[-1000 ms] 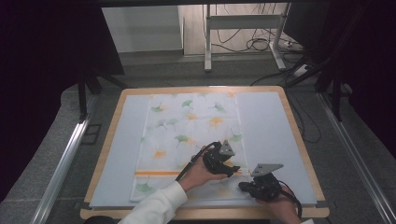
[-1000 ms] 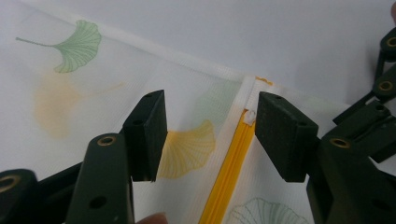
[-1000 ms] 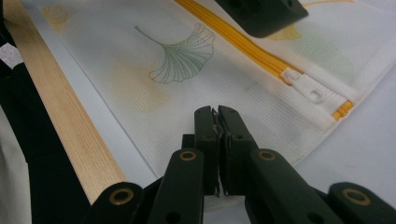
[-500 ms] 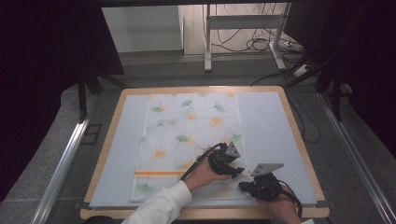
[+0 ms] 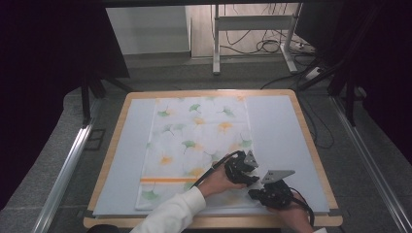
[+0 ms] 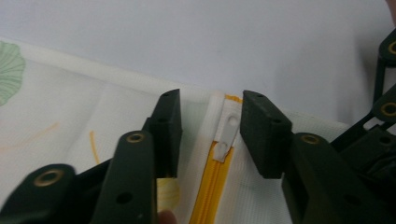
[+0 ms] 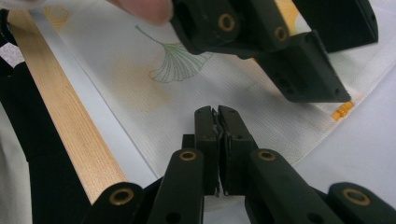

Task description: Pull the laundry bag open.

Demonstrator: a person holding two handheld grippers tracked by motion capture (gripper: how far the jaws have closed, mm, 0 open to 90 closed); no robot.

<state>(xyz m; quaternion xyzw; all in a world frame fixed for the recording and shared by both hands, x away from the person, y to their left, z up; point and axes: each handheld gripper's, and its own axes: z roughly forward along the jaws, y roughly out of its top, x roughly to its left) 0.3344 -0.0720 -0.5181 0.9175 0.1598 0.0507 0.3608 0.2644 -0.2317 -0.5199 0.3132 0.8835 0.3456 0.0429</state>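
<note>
My left tool [image 6: 210, 135] has just been closing, its pads astride the white zipper pull [image 6: 226, 135] without pressing it. My right tool [image 7: 218, 140] is clamped on the cloth cover [image 5: 194, 141], lying flat on the bench [image 5: 301, 141], near its right corner.

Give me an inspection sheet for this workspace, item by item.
Surface: wooden-rimmed table with a pale blue mat.
Job's things: white ginkgo-leaf printed fabric cover lying flat; its white zipper pull on the yellow zipper sits at the cover's edge.
Clutter: nothing seen.
Grippers: left gripper has just been closing, jaws either side of the pull, not touching; right gripper shut on the cover's edge.
Cables: black cable trailing from left gripper; more on the floor.
Surroundings: dark curtains, metal stand.
</note>
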